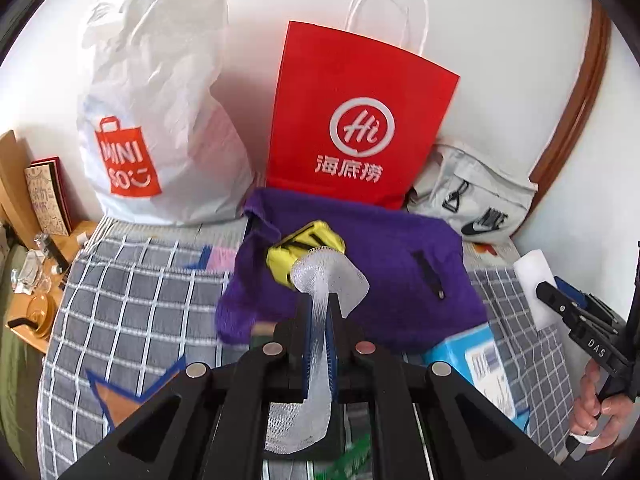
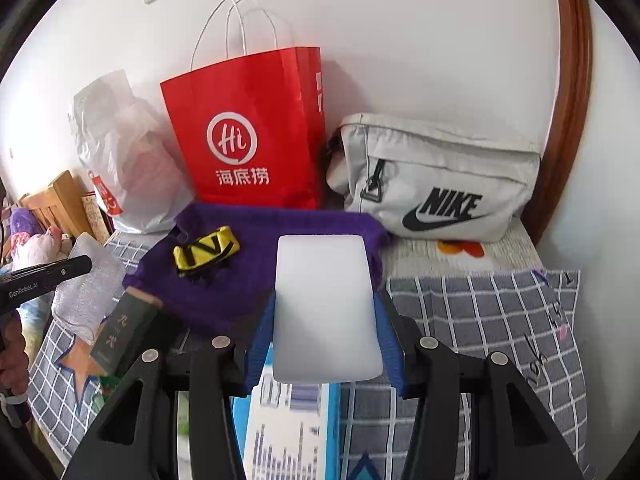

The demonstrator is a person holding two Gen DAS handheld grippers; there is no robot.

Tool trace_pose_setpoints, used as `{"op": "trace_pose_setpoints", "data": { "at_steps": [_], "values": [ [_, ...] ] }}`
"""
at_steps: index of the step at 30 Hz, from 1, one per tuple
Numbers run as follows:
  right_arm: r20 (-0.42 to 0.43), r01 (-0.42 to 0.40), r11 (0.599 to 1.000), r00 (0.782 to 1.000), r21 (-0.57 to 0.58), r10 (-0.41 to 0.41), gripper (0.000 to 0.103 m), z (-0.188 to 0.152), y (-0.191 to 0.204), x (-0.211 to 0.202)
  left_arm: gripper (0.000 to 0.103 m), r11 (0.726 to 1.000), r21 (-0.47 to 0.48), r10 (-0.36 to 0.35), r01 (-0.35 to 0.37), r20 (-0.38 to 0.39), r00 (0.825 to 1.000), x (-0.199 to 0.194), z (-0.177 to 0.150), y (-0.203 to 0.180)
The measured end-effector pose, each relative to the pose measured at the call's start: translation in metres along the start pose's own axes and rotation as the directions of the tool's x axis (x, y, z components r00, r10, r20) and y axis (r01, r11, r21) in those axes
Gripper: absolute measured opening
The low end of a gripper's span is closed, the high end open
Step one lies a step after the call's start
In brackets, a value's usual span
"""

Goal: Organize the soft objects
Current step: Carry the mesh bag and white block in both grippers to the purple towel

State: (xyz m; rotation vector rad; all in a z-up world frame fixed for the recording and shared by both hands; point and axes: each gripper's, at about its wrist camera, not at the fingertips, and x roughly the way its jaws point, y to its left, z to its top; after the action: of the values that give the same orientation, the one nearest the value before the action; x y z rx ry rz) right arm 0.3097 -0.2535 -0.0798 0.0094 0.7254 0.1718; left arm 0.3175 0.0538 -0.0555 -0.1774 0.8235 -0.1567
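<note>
1. Left wrist view: the left gripper is clenched on a strip of white foam netting, a soft open-mesh sleeve that fans out above the jaws at frame centre and hangs limp below them.
2. Behind it a fuzzy purple knitted cloth lies rumpled on a grey checked bedspread, with a yellow and black fabric band on top of it.
3. At the back wall stand a crinkled white plastic Miniso bag in the upper left, a stiff red paper Haidilao bag with white cord handles, and a pale grey Nike bag on the right.
4. A glossy light blue box lies lower right; at the right edge a hand holds the right gripper.
5. Right wrist view: the right gripper's blue ribbed pads grasp a smooth, rounded white foam block at centre, above the blue box.
6. The purple cloth and yellow band lie left of centre in front of the red bag, and the Nike bag slumps on the right.
7. A dark rectangular box stands tilted at lower left, with the netting in the left gripper beside it.
</note>
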Motion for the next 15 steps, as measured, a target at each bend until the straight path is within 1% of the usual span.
{"op": "trace_pose_setpoints", "data": {
  "at_steps": [6, 11, 13, 15],
  "values": [
    [-0.012, 0.008, 1.000, 1.000, -0.014, -0.008, 0.049, 0.025, 0.003, 0.036, 0.007, 0.999, -0.021, -0.035, 0.035, -0.011, 0.999, 0.032, 0.026, -0.002],
    [-0.044, -0.012, 1.000, 0.999, -0.007, 0.012, 0.049, 0.031, 0.002, 0.070, 0.007, 0.996, -0.047, -0.078, 0.077, -0.032, 0.996, 0.062, 0.041, -0.001],
    [-0.063, -0.025, 1.000, 0.998, -0.018, 0.024, 0.049, 0.032, 0.003, 0.084, 0.007, 0.997, -0.039, -0.072, 0.070, -0.045, 0.996, 0.074, 0.043, -0.004],
    [-0.086, -0.029, 0.999, 0.996, -0.021, 0.027, 0.049, 0.031, 0.002, 0.097, 0.007, 0.999, -0.020, -0.050, 0.049, -0.069, 0.996, 0.088, 0.042, -0.008]
  ]
}}
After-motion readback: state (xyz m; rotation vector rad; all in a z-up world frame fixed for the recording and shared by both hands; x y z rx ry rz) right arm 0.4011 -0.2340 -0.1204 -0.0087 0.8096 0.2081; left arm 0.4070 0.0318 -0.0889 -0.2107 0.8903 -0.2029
